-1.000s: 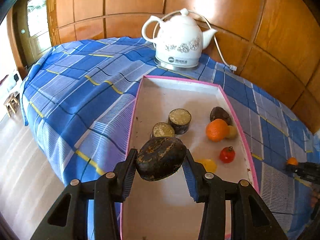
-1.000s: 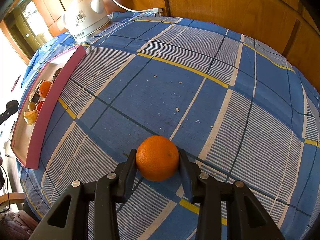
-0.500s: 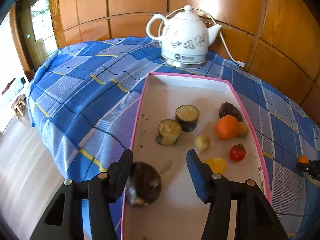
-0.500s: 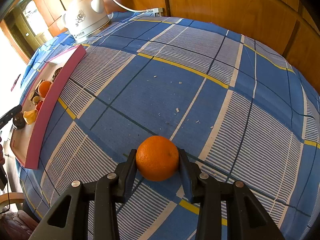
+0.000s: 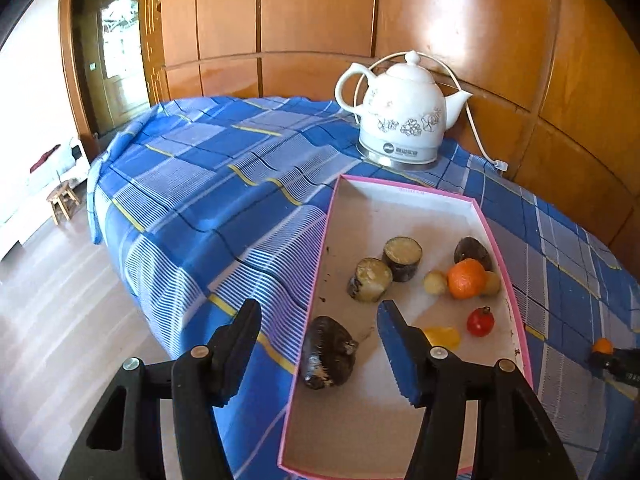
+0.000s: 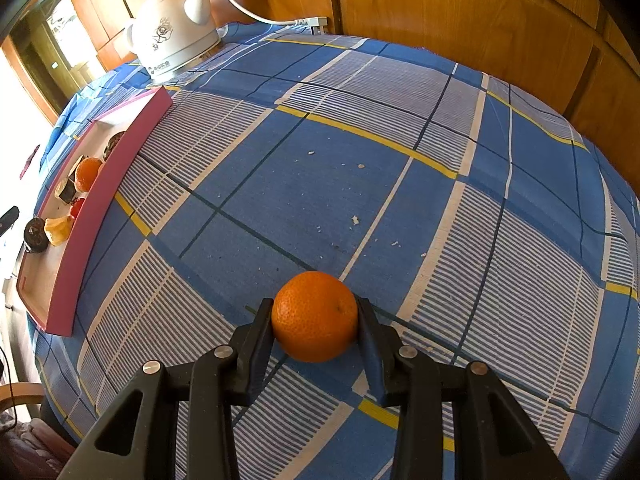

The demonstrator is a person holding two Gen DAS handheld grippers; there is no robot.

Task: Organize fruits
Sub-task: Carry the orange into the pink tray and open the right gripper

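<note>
A pink-rimmed tray (image 5: 404, 191) lies on the blue checked tablecloth. A dark brown fruit (image 5: 328, 353) lies at the tray's near left. My left gripper (image 5: 318, 330) is open and empty above it, raised. Farther in lie two cut dark pieces (image 5: 386, 268), an orange (image 5: 465, 279), a cherry tomato (image 5: 480, 322) and a yellow piece (image 5: 442, 337). My right gripper (image 6: 316, 312) is shut on an orange (image 6: 315, 316), low over the cloth, right of the tray (image 6: 100, 196).
A white electric kettle (image 5: 402, 120) with its cord stands behind the tray, against a wood-panelled wall. The table edge drops to the floor on the left. Crumbs (image 6: 354, 220) dot the cloth. My right gripper shows far right in the left wrist view (image 5: 612, 360).
My left gripper opened and let the dark brown fruit go into the tray's near left, then rose and drew back. My right gripper stayed still, holding the orange.
</note>
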